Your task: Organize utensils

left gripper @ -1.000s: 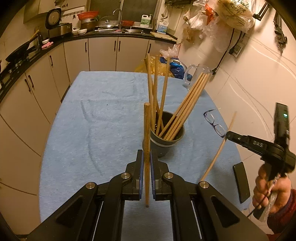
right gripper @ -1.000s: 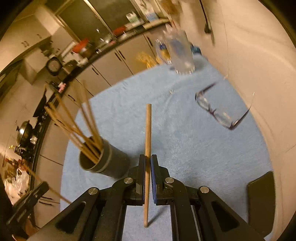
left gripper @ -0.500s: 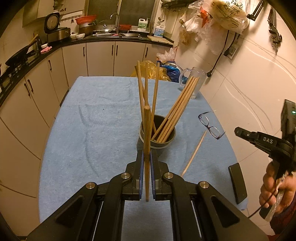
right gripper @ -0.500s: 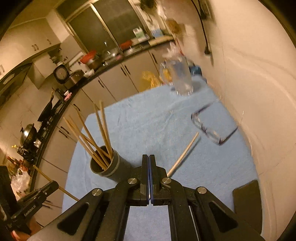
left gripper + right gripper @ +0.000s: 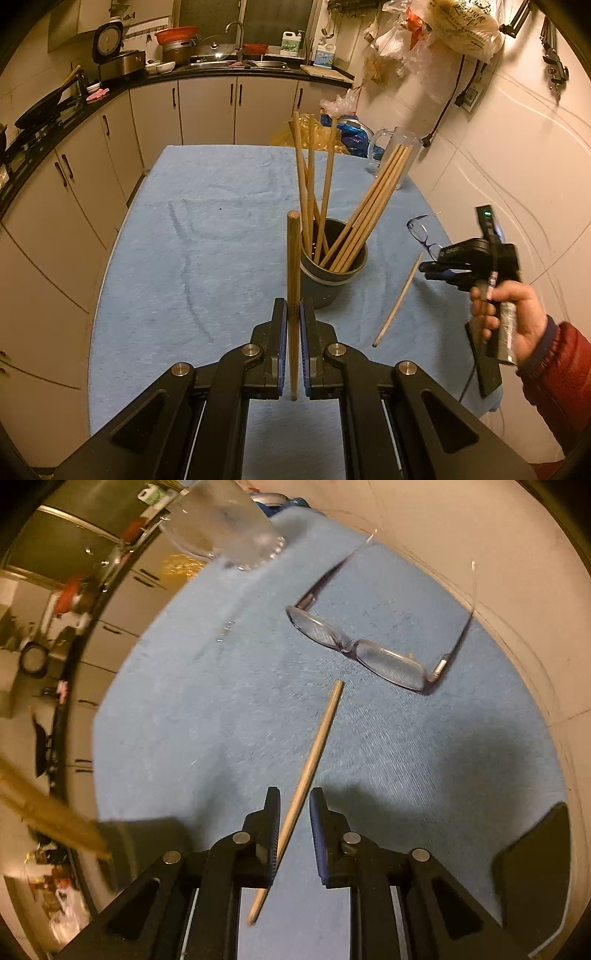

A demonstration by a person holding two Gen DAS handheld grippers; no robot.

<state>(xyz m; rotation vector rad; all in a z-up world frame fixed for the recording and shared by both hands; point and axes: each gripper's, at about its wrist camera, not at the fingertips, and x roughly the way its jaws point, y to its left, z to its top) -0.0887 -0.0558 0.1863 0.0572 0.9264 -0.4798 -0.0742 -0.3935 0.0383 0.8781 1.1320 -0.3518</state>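
My left gripper is shut on a wooden chopstick, held upright just in front of the dark round holder, which has several chopsticks leaning in it. A loose chopstick lies on the blue cloth right of the holder. My right gripper is open low over that loose chopstick, which runs between its jaws. The right gripper also shows in the left wrist view, held by a hand. The holder's edge is blurred at the left of the right wrist view.
Glasses lie on the blue cloth beyond the loose chopstick, near the wall. A clear glass pitcher stands at the far right of the table. A black phone lies at the right edge.
The right gripper dropped its chopstick onto the cloth and shut empty, then opened and came down over the fallen chopstick. The left gripper keeps its chopstick near the holder.
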